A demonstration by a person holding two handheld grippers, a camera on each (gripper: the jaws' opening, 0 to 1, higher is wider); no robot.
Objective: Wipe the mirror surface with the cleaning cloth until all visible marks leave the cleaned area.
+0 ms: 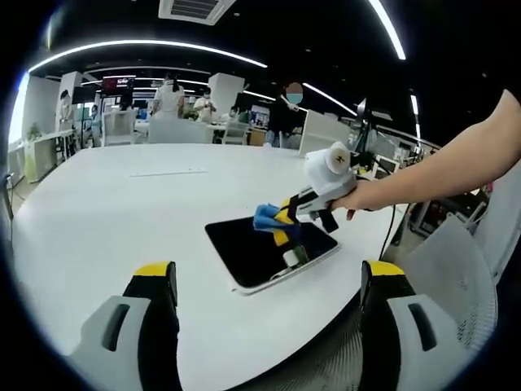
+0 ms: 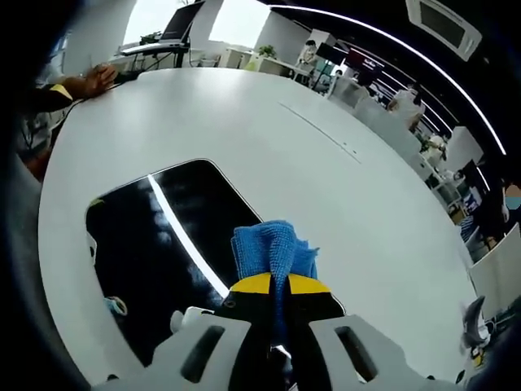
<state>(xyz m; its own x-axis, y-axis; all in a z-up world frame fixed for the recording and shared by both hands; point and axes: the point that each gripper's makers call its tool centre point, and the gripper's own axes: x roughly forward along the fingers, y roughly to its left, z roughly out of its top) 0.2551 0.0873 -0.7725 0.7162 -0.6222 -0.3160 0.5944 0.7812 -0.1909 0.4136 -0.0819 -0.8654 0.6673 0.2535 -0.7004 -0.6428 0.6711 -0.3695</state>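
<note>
A dark rectangular mirror [image 1: 254, 255] with a pale rim lies flat on the white table [image 1: 122, 204], near its front right edge. In the left gripper view, the right gripper [image 1: 285, 223] comes in from the right in a person's hand and presses a blue cloth [image 1: 266, 218] onto the mirror's far edge. My left gripper [image 1: 267, 272] hangs open just short of the mirror, its jaws wide apart with nothing between them. In the right gripper view, the right gripper [image 2: 273, 284] is shut on the blue cloth [image 2: 273, 248], which rests on the mirror [image 2: 163, 236]; a bright ceiling light streak reflects in the glass.
A mesh office chair [image 1: 456, 281] stands close by the table's right edge. Several people and desks [image 1: 175, 122] are far behind the table. A hand [image 2: 91, 80] rests at the table's far rim [image 2: 342, 187].
</note>
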